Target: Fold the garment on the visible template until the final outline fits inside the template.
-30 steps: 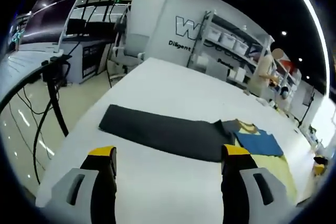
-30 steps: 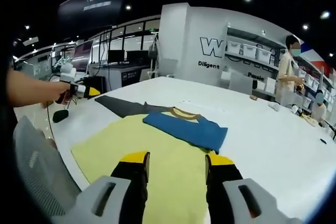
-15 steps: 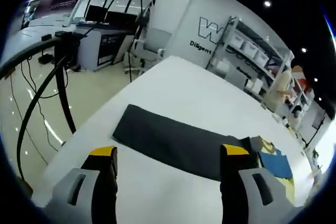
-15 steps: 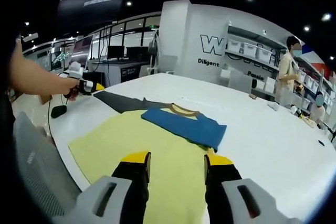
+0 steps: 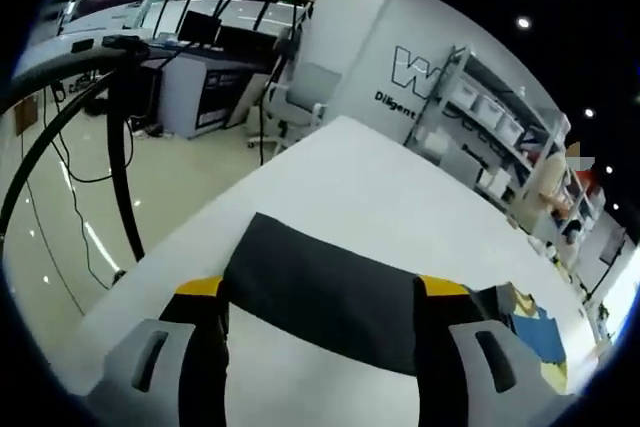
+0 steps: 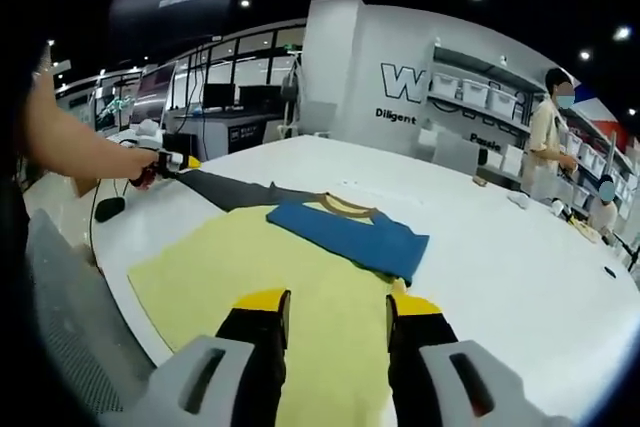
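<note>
Two sets of yellow-tipped tongs frame the scene, both with their jaws apart and nothing between them. In the right gripper view, the right tongs [image 6: 327,305] hover over the near part of a pale yellow sheet [image 6: 250,267] spread flat on the white worktop [image 6: 500,267]. Just beyond the tips, a blue folded garment [image 6: 350,232] with a yellow neckband lies on the far part of that sheet, its collar end toward the back. Past it, a dark grey strip [image 6: 235,190] of cloth runs off to the left, where a person's hand [image 6: 140,169] holds the left tongs [image 6: 182,161] at its far end; whether they touch the strip is hard to tell at that size.

In the left gripper view, the left tongs [image 5: 318,292] sit low over that same dark grey strip [image 5: 320,292], which lies across the gap between the jaws and stretches right toward the blue garment [image 5: 535,332] and a sliver of the yellow sheet [image 5: 553,372] at the edge.

Farther back, a person [image 6: 548,137] stands by shelving [image 6: 480,97] with white bins, and a white wall bears a large letter W [image 6: 400,85].
</note>
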